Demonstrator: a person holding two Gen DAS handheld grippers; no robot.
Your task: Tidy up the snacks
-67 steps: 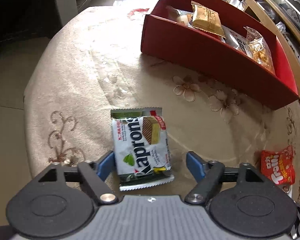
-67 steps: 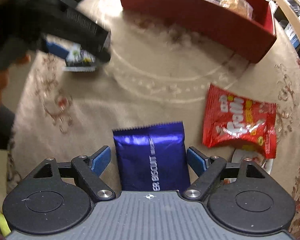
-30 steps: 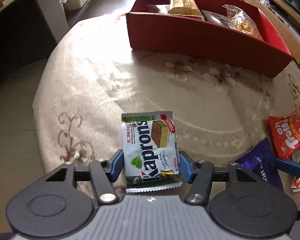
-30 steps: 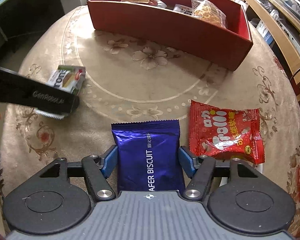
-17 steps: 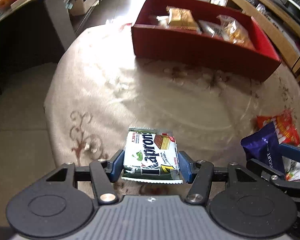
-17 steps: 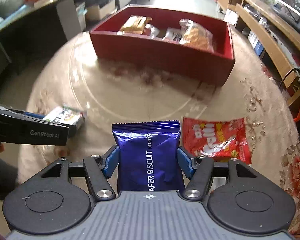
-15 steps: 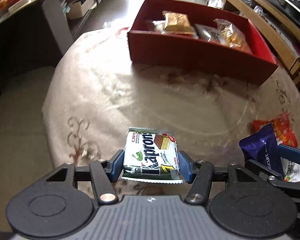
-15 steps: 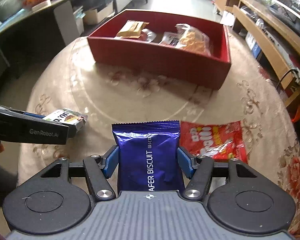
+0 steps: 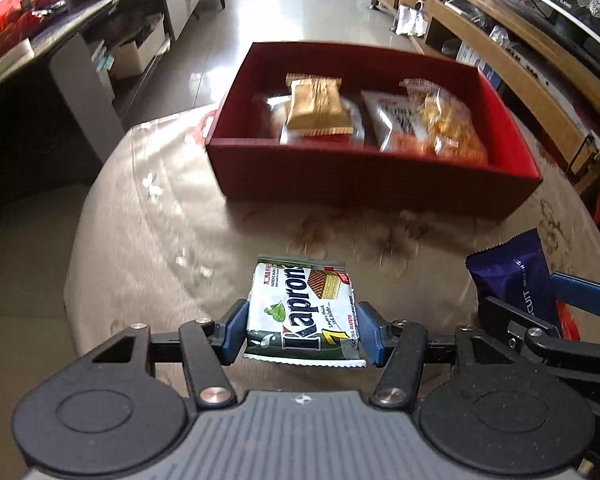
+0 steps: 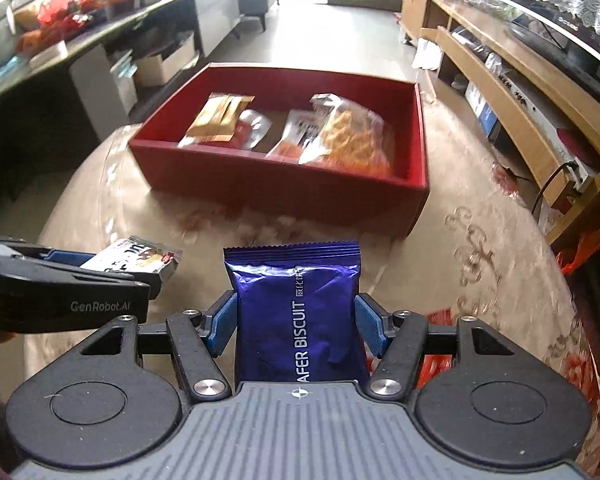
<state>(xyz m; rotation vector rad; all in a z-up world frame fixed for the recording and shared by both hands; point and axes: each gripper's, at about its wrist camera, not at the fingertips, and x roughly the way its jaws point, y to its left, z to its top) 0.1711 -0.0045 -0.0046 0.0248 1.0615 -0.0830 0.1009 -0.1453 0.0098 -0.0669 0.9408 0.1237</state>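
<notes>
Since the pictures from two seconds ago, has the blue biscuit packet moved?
Yes. The blue biscuit packet, clamped in the right gripper, has risen off the tablecloth and gone forward toward the red box, which now shows its inside.

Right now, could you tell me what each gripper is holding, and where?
Left gripper: Kapron wafer pack, by its side edges. Right gripper: blue wafer biscuit pack, likewise.

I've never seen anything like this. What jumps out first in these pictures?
Two snack packs held up at once: the left hand-held gripper pinches a green and white Kaprons wafer pack, and the right hand-held gripper squeezes a shiny blue wafer biscuit pack. Ahead on the round table sits a big red box, already holding several snack bags.
</notes>
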